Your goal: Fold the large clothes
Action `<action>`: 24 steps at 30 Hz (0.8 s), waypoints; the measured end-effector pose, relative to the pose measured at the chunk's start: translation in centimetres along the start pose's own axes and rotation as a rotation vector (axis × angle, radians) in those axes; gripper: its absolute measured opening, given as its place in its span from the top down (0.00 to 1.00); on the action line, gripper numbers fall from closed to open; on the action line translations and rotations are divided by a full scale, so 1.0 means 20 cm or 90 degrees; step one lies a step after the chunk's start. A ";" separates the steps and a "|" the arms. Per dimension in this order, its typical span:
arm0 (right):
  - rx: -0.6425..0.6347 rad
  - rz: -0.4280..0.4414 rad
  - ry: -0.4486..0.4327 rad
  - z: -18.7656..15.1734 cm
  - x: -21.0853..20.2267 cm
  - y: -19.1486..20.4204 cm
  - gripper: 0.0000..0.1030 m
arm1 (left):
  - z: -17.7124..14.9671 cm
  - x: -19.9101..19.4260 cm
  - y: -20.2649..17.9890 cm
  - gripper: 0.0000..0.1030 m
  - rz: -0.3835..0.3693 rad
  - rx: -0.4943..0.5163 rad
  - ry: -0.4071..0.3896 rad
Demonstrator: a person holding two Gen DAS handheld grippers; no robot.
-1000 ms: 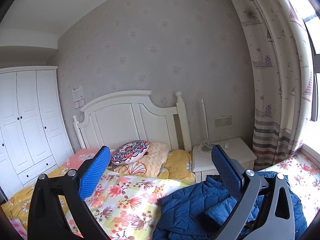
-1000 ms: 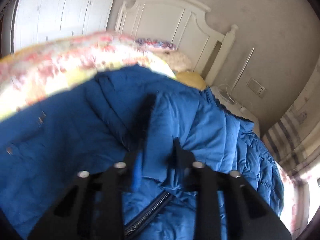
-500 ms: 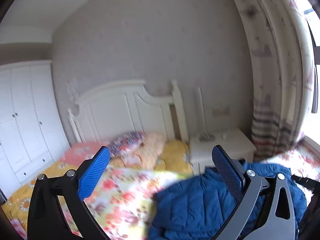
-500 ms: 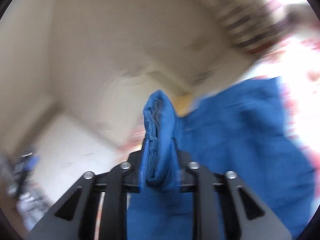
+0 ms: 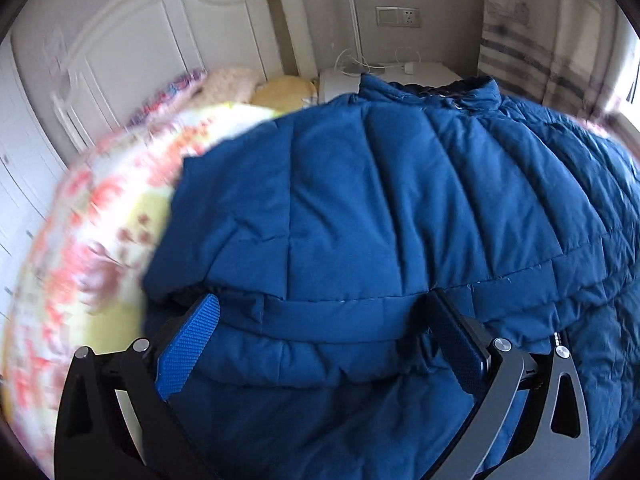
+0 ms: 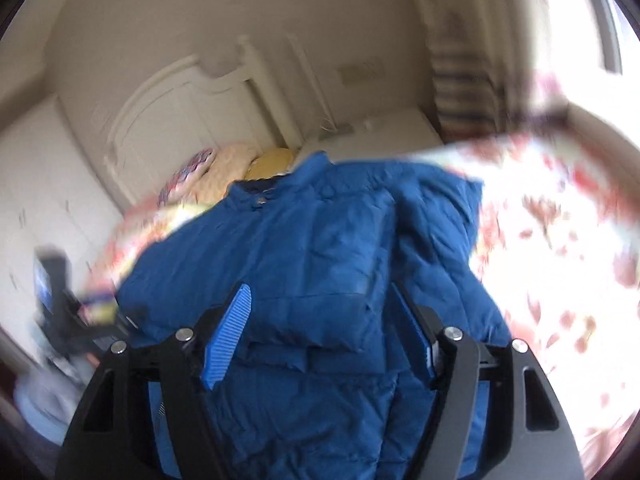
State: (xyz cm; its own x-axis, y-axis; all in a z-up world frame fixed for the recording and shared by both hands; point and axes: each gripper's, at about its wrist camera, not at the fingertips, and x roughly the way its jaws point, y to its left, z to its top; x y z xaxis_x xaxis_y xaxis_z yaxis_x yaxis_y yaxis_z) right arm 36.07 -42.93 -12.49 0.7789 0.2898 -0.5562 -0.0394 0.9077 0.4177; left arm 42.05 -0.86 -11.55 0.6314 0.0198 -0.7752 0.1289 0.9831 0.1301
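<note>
Left wrist view: left gripper point(image 5: 320, 320) had dropped from facing the headboard to hover over blue padded jacket point(image 5: 380, 200) on floral bedspread point(image 5: 100, 220), jaws spread, empty; right wrist view: right gripper point(image 6: 324, 320) jaws were opening, sleeve fold released onto jacket body; one fold likely done

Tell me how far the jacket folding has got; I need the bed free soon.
Done: one side of the blue padded jacket looks laid over its middle on the floral bedspread.
In hand: nothing is gripped. The right hand-held gripper is opening, its pads off the cloth; the left hand-held gripper stands open over the jacket.
Left: probably the other side, then folding it shorter.
</note>
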 end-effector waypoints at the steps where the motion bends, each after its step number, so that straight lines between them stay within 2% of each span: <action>1: 0.039 0.016 -0.001 0.00 0.00 -0.05 0.32 | -0.01 0.02 0.00 0.04 -0.007 -0.003 -0.001; 3: 0.057 0.026 0.006 0.00 0.02 -0.10 0.33 | -0.02 0.02 -0.01 0.04 -0.003 0.000 -0.007; 5: 0.046 0.022 0.030 0.00 0.09 -0.10 0.38 | -0.03 0.01 -0.02 0.04 0.006 0.004 -0.016; 7: 0.024 0.029 0.041 0.02 0.15 -0.06 0.38 | -0.03 0.00 -0.03 0.04 0.012 0.004 -0.031; 10: -0.007 -0.004 0.092 0.00 0.29 0.00 0.38 | -0.06 -0.08 -0.06 0.04 0.038 0.024 -0.088; 12: -0.021 -0.013 0.091 0.00 0.31 0.03 0.58 | -0.08 -0.16 -0.11 0.04 0.029 0.058 -0.140; 13: -0.029 -0.015 0.070 0.00 0.27 0.05 0.71 | -0.09 -0.18 -0.13 0.04 0.030 0.069 -0.156; 14: -0.038 -0.010 0.049 0.00 0.23 0.06 0.77 | -0.10 -0.19 -0.15 0.04 0.038 0.079 -0.160; 15: -0.048 -0.005 0.028 0.00 0.18 0.08 0.77 | -0.10 -0.17 -0.16 0.04 0.036 0.086 -0.148; 17: -0.066 -0.007 -0.001 -0.01 0.10 0.12 0.78 | -0.08 -0.12 -0.14 0.04 0.012 0.083 -0.107; 19: -0.071 -0.019 0.011 -0.02 0.10 0.12 0.77 | -0.06 -0.09 -0.11 0.04 -0.015 0.066 -0.085; 21: -0.094 -0.092 0.070 -0.05 0.21 0.09 0.63 | -0.07 -0.09 -0.08 0.04 -0.030 0.047 -0.082; 22: -0.096 -0.108 0.076 -0.06 0.23 0.09 0.57 | -0.07 -0.09 -0.07 0.04 -0.030 0.043 -0.083; 24: -0.092 -0.135 0.050 -0.05 0.17 0.12 0.49 | -0.07 -0.08 -0.08 0.04 -0.027 0.045 -0.080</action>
State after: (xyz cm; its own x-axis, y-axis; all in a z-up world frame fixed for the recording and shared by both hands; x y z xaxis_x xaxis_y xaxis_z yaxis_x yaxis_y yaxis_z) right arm 37.98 -39.56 -14.11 0.7285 0.1066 -0.6767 0.0259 0.9828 0.1828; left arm 39.70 -2.15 -11.38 0.7147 -0.0483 -0.6977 0.2075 0.9673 0.1456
